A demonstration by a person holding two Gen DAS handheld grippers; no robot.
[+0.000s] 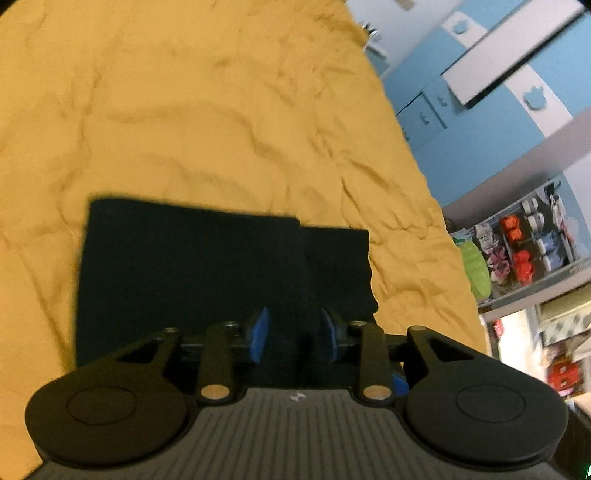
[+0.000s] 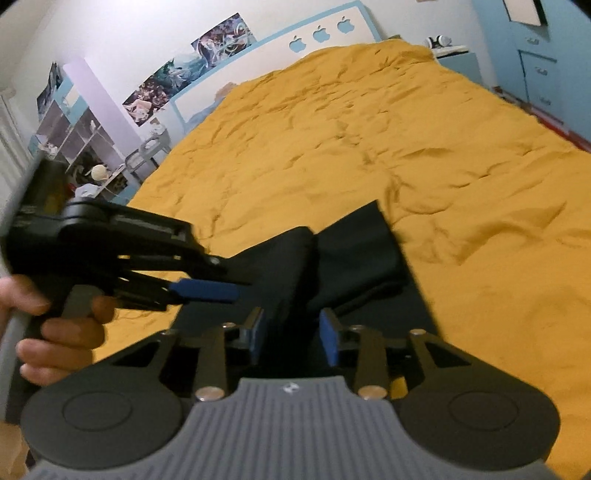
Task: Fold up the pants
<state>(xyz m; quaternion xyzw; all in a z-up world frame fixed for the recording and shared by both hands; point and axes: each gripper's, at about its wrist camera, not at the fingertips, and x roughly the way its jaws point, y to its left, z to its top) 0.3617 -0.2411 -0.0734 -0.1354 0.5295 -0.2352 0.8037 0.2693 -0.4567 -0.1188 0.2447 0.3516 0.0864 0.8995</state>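
Note:
Dark folded pants [image 1: 192, 266] lie flat on a yellow bedspread [image 1: 184, 110], one folded layer stepped over another. My left gripper [image 1: 294, 328] hovers over the pants' near edge. Its blue pads [image 1: 260, 330] stand apart, with only dark cloth showing beneath the gap. In the right wrist view the pants [image 2: 354, 251] run away from me, a thick fold at their middle. My right gripper [image 2: 291, 334] is open over their near end, and I see no cloth pinched between its pads. A hand [image 2: 55, 332] holds the left gripper [image 2: 236, 286], which comes in from the left with its tip at the pants' left edge.
The yellow bedspread [image 2: 406, 129] stretches wide and wrinkled beyond the pants. A white and blue headboard [image 2: 321, 33] stands at the far end. Blue drawers [image 1: 424, 110] and shelves of small items [image 1: 524, 243] line the right side. More shelves [image 2: 81, 136] stand on the left.

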